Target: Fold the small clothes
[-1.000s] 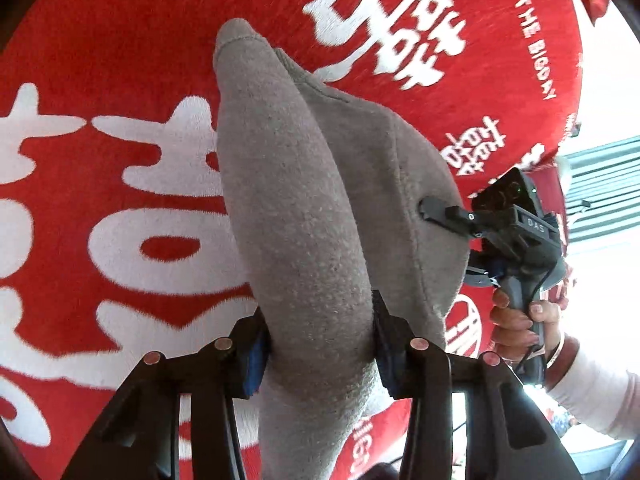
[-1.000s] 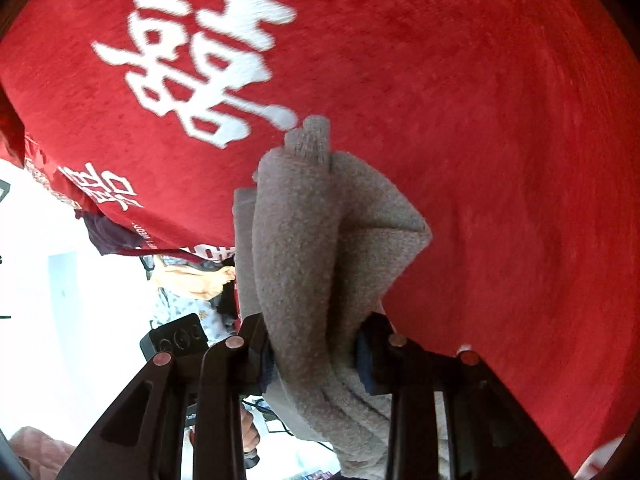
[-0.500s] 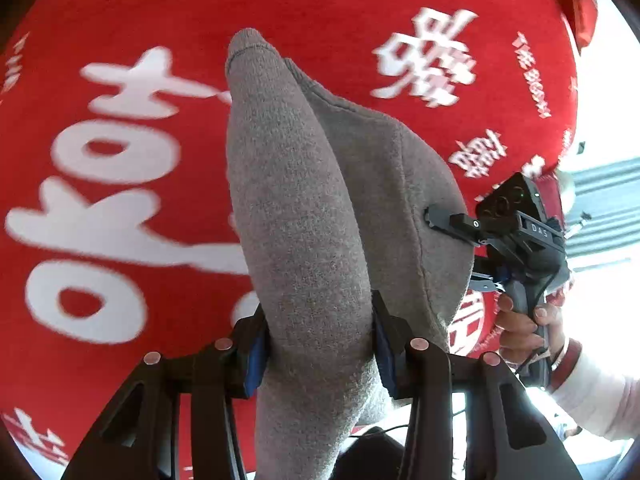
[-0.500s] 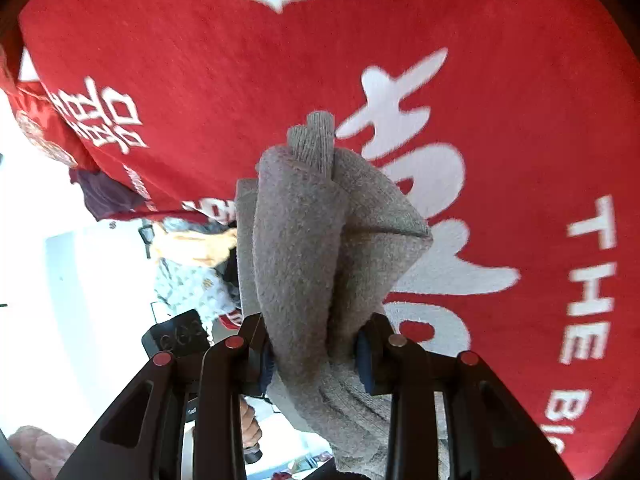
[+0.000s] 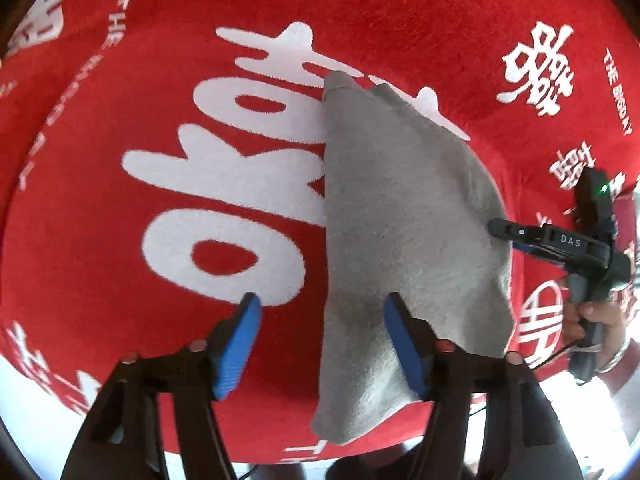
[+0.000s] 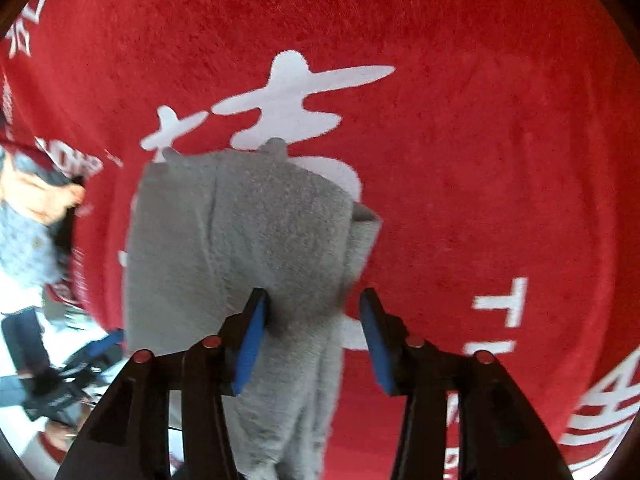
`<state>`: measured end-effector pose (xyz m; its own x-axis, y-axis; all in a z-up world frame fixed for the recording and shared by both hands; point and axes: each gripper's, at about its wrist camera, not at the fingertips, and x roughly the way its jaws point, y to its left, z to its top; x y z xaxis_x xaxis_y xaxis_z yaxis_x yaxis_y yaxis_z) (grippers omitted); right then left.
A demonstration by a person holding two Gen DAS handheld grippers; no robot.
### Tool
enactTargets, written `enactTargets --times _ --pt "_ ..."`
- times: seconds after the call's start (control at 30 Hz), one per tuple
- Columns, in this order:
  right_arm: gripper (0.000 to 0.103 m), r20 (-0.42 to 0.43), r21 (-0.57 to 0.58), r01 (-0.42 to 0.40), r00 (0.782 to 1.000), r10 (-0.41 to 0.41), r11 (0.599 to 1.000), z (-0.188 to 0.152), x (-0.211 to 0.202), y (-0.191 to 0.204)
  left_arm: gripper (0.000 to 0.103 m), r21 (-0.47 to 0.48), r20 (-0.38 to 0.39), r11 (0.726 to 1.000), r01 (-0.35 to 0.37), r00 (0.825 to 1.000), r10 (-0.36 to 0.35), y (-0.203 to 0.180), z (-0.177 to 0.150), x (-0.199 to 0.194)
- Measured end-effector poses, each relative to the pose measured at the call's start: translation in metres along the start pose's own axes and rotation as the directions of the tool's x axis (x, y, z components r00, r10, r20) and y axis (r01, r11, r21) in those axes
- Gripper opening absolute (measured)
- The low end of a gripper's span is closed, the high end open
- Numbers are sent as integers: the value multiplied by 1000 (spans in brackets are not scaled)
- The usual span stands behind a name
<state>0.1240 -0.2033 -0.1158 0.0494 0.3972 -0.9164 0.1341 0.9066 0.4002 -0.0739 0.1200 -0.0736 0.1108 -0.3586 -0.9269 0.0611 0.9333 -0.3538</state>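
1. Both grippers have just been opening; a second ago each was clamped on the grey cloth (image 5: 404,216), and now the blue pads stand apart from it.
2. In the left wrist view the left gripper (image 5: 320,344) stands wide open; the cloth runs down between its fingers, lying against the right pad (image 5: 404,348) and well clear of the left one; it is no longer pinched.
3. In the right wrist view the right gripper (image 6: 310,344) is likewise parted; the cloth lies between its fingers, brushing the left pad (image 6: 250,344), with a gap to the right pad; nothing is gripped.
4. The release suggests the fold has been laid down and let go; this fold step looks about finished, though whether another fold is due I cannot tell.
5. The cloth lies in the middle of each frame on the red blanket (image 5: 400,12) with white lettering, over one large white character; it looks thick and fuzzy, doubled in layers, with a rolled edge at the right in the right wrist view and a narrow tip at its upper end.
6. The right gripper, held by a hand (image 5: 600,320), shows at the right edge of the left wrist view, beside the cloth's right edge.
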Motion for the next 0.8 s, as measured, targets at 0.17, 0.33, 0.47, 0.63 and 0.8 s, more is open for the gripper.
enactTargets --times 0.17,0.33,0.47,0.63,0.8 --pt "63 9 -53 144 990 -144 988 -10 -4 5 91 25 4 998 -53 999 53 -17 -5 -3" --pt "63 69 -63 218 975 -213 974 -28 -32 21 95 36 -35 994 -105 994 106 -33 -7 -1" --pt "22 107 -149 159 984 -144 976 -56 -51 53 95 65 -40 983 -170 984 173 -42 -11 -1" --pt "14 23 -162 126 992 -124 979 -79 -17 62 95 59 -16 970 -236 971 237 -49 -12 -3" --pt "14 20 -132 143 990 -142 981 -83 -6 44 95 36 -13 954 -297 955 298 -47 -10 0"
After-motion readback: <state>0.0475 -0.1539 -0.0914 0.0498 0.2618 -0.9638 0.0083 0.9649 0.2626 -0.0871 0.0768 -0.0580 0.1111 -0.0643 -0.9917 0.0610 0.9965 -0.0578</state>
